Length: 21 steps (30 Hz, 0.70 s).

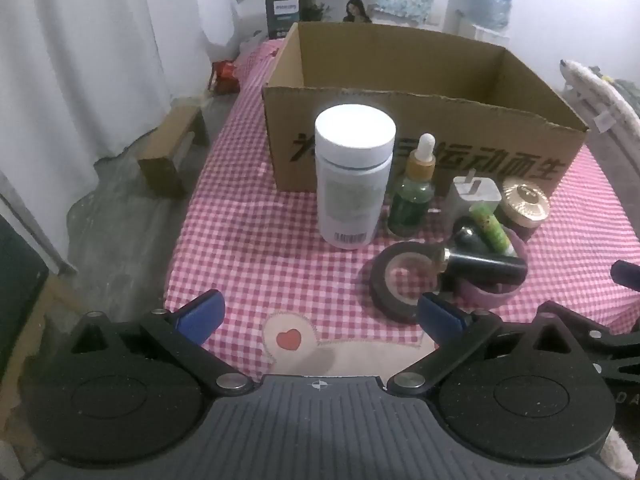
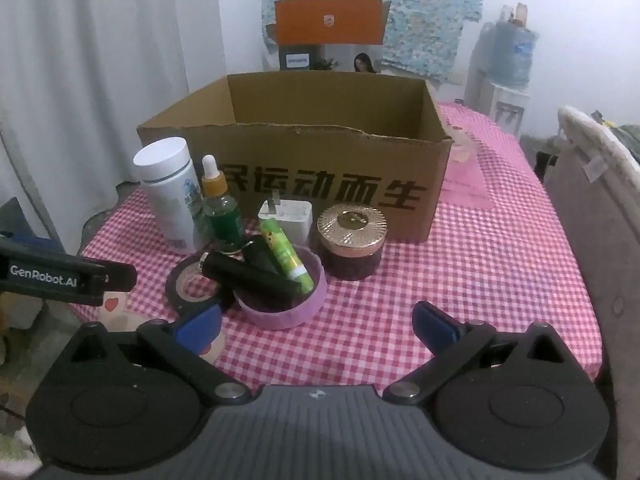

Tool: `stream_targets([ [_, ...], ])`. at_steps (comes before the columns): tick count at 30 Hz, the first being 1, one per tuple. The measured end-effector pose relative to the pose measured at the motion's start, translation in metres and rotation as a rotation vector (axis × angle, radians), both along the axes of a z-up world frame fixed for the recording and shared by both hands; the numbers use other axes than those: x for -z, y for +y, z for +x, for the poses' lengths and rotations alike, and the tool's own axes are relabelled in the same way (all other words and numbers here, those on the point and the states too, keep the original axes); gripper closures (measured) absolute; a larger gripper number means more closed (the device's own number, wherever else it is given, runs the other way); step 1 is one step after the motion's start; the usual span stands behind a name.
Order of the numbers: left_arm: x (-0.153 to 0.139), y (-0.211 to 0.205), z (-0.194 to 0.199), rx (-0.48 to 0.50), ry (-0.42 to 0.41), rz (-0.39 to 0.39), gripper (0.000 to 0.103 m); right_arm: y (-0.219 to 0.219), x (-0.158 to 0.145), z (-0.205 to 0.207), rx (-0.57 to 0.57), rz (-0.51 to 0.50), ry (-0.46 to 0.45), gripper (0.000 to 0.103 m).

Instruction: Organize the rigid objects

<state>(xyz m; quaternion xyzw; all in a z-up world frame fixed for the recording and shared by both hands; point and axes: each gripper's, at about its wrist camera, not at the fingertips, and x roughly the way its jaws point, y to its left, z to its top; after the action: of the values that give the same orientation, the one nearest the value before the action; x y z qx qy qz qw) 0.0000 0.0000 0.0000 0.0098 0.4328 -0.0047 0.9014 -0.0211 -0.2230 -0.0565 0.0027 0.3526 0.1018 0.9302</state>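
The cardboard box (image 1: 420, 128) occupies the upper centre of both views, open at the top; no contents show above its near wall, though the floor is hidden. The items to be sorted stand in a cluster just in front of that wall. The white bottle (image 1: 352, 176) stands upright at centre in the left wrist view, with the green dropper bottle (image 1: 414, 196) just beside it. Right of these sit the white charger (image 1: 476, 196), the gold-lidded jar (image 1: 524, 204), the black tape roll (image 1: 400, 276) and the pink dish (image 2: 280, 296), which holds two black tubes and a green tube (image 2: 286, 254). Both grippers are released and empty: the left gripper (image 1: 320, 316) and the right gripper (image 2: 318, 322) show blue pads spread wide. Judged procedure: begin with the tall bottle, straddle its body below the cap, close squarely, and lift vertically to avoid toppling the dropper. The right wrist view alone shows the dish interior clearly; the left wrist view alone shows the bottle's barcode label.
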Motion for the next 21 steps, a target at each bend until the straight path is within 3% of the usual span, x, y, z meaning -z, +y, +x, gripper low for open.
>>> stream_targets([
  [2,0.000,0.000,0.001,-0.001,0.032,0.005,0.000,0.001,0.001,0.001,-0.007,0.002,0.008,0.000],
  [21,0.007,0.004,0.002,-0.024,0.051,0.014,0.000,0.008,0.002,0.004,-0.040,-0.003,0.031,0.000],
])
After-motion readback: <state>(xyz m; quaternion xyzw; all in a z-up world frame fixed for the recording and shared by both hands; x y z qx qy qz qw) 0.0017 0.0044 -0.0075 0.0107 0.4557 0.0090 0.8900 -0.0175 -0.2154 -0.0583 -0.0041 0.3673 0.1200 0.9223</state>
